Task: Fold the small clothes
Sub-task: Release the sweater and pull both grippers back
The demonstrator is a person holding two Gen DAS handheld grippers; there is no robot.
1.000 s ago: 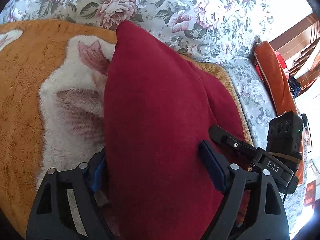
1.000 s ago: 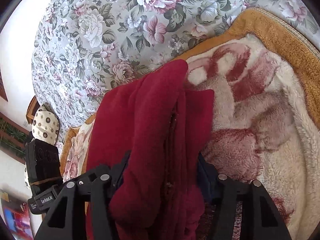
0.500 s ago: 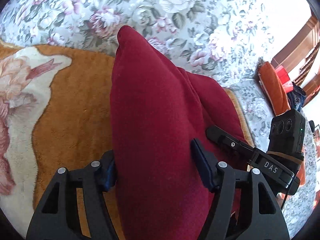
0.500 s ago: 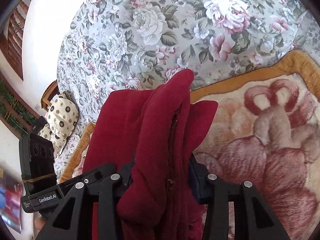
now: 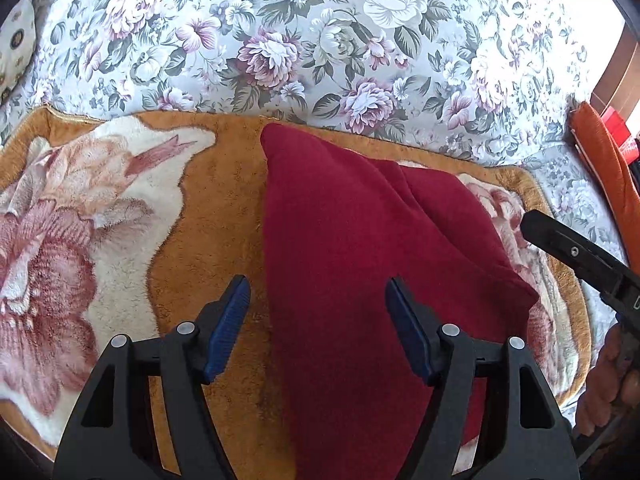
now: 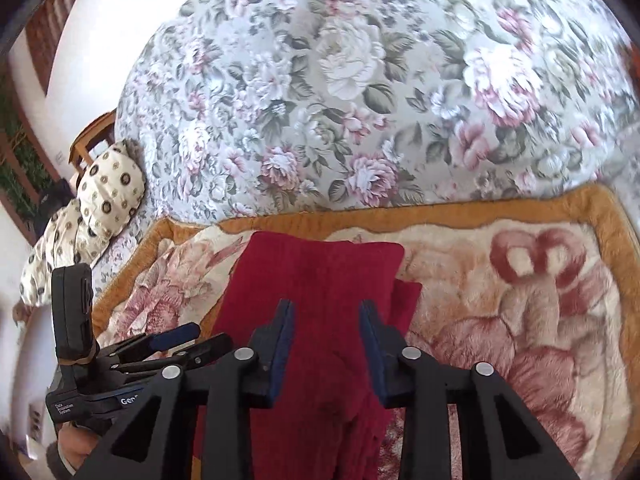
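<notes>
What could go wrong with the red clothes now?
The red garment lies folded on the fluffy blanket, and both the left gripper and the right gripper are open above it. A careless move could snag the cloth and undo the fold. Its lower layer pokes out unevenly, so the fold may look crooked.

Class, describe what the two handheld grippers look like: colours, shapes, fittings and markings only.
Both the left gripper and the right gripper have matte black, angular triangulated frames with silver round rivets and ribbed dark-blue pads lining the jaws. In the right wrist view, the left one carries a black camera block and white lettering, only partly legible.
</notes>
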